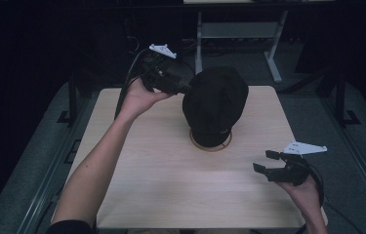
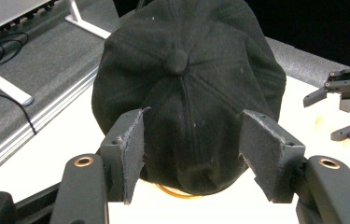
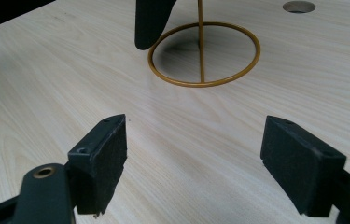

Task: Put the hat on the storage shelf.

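A black baseball cap (image 1: pixel 215 103) sits on a thin gold wire stand (image 3: pixel 203 53) whose round base ring rests on the light wooden desk (image 1: pixel 161 165), a little beyond the middle and nearer the far edge than the near one. The cap hangs on the upright rod with its peak drooping toward the near side, so the hanging itself looks done, or else the cap is about to be taken off; the pictures do not say which.

The left gripper (image 1: pixel 180 87) is level with the cap's crown on its left side. In the left gripper view its fingers (image 2: pixel 133 144) stand apart on either side of the cap's rear panel, with a gap between the pads and the cloth, so they hold nothing. Whether this is a release or an approach cannot be told.

The right gripper (image 1: pixel 267 163) hovers low near the desk's near right corner, well apart from the stand, its fingers (image 3: pixel 102 154) spread wide and empty above bare wood.

Counted: one cap, one stand, two grippers, and one small round hole (image 3: pixel 299 6) in the desk beyond the stand.
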A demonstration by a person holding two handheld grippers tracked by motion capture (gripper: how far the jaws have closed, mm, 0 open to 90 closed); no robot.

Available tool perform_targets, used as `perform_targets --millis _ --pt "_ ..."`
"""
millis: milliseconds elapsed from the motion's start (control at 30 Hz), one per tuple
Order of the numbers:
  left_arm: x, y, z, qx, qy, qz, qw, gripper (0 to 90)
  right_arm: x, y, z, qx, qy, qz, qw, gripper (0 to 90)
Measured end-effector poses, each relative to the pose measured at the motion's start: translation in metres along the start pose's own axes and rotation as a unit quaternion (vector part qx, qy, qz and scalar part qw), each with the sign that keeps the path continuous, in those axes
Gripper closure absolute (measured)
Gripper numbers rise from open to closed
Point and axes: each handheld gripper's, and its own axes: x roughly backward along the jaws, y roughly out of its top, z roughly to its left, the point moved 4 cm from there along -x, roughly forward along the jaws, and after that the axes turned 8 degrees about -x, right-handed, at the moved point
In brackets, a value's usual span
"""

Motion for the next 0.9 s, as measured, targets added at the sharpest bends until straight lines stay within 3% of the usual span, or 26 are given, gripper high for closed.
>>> perform_targets --millis 267,900 --pt "0.013 -0.012 -0.006 -0.002 0.003 -0.004 1.0 39.1 -0.001 0.0 0.002 0.0 -0.001 -0.002 1.0 21.8" --pt "0.036 -0.056 -0.016 0.017 0.008 -0.014 0.9997 38.2 -0.003 0.0 0.01 0.013 -0.003 -0.001 0.9999 21.7"
